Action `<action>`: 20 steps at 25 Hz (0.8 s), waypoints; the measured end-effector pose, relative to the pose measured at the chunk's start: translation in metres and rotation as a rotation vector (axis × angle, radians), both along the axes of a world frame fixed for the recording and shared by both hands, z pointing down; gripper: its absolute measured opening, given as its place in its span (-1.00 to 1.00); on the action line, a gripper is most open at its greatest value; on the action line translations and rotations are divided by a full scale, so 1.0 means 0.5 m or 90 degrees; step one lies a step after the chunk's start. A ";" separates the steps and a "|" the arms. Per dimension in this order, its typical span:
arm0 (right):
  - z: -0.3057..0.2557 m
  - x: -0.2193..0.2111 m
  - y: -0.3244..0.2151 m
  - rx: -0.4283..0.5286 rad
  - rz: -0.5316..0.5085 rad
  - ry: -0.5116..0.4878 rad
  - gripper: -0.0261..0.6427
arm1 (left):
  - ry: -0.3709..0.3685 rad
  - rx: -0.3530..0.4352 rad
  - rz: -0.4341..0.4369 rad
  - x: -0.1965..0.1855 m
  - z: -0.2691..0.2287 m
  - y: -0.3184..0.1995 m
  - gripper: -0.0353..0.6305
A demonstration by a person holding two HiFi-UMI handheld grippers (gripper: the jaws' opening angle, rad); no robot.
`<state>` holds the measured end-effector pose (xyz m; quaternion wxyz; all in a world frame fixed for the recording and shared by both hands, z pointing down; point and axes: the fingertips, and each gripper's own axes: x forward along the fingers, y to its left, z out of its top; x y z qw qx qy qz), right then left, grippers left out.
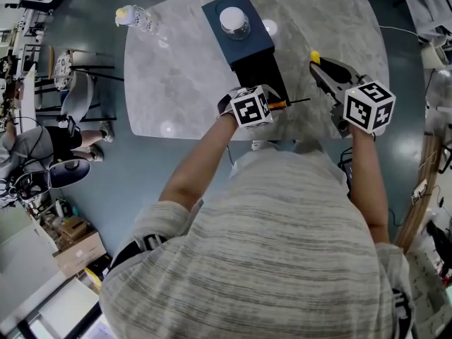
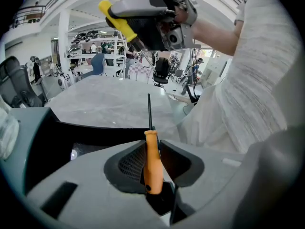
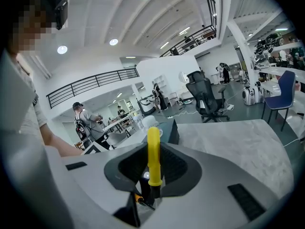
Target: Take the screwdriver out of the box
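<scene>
An orange-handled screwdriver [image 2: 152, 165] stands between the pads of my left gripper [image 2: 153, 152], its thin black shaft pointing away over the table. In the head view the left gripper [image 1: 272, 105] holds the orange-handled screwdriver [image 1: 280, 104] just in front of the black open end of the dark blue box [image 1: 215, 11]. My right gripper [image 1: 323, 69] hovers to the right of the box, shut on a yellow-handled screwdriver [image 1: 315, 56]. That yellow-handled screwdriver [image 3: 153, 149] sits upright between the right gripper's [image 3: 153, 162] pads. The right gripper [image 2: 159, 18] also shows high in the left gripper view.
A round jar with a white lid [image 1: 234, 20] rests on the box. A clear plastic bottle [image 1: 134, 16] stands at the far left corner of the marble table [image 1: 176, 76]. Chairs [image 1: 74, 83] and a seated person [image 1: 35, 143] are on the floor at left.
</scene>
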<state>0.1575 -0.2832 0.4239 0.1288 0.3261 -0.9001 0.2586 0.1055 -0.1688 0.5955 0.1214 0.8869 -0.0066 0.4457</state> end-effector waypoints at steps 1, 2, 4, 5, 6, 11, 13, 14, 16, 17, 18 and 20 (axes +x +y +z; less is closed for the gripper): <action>-0.001 0.000 0.001 0.000 0.001 -0.002 -0.70 | -0.001 0.007 -0.001 0.000 0.001 0.001 -0.58; -0.002 -0.001 0.002 0.000 0.001 -0.002 -0.70 | -0.001 0.016 -0.003 0.000 0.002 0.003 -0.58; -0.003 -0.003 0.003 0.001 0.002 -0.003 -0.70 | -0.002 0.034 -0.007 -0.001 0.003 0.006 -0.58; -0.003 -0.003 0.003 0.001 0.002 -0.003 -0.70 | -0.005 0.043 -0.009 -0.002 0.006 0.007 -0.58; -0.003 -0.003 0.003 0.001 0.002 -0.003 -0.70 | -0.008 0.050 -0.010 -0.003 0.009 0.009 -0.58; -0.001 -0.002 0.007 0.001 0.003 -0.004 -0.70 | -0.005 0.078 -0.011 -0.005 0.011 0.014 -0.58; 0.001 -0.001 0.008 0.000 0.004 -0.004 -0.70 | -0.002 0.085 -0.012 -0.005 0.011 0.013 -0.58; 0.001 -0.001 0.008 -0.001 0.005 -0.005 -0.70 | -0.005 0.085 -0.012 -0.005 0.013 0.013 -0.58; 0.002 -0.001 0.009 -0.002 0.006 -0.006 -0.70 | -0.016 0.081 -0.012 -0.001 0.020 0.014 -0.58; 0.003 -0.001 0.010 -0.002 0.006 -0.007 -0.70 | -0.020 0.074 -0.013 0.001 0.023 0.013 -0.58; 0.004 -0.001 0.010 -0.003 0.006 -0.008 -0.70 | -0.024 0.065 -0.013 0.003 0.024 0.012 -0.58; 0.005 -0.004 0.010 -0.004 0.006 -0.010 -0.70 | -0.027 0.043 -0.009 0.004 0.026 0.011 -0.58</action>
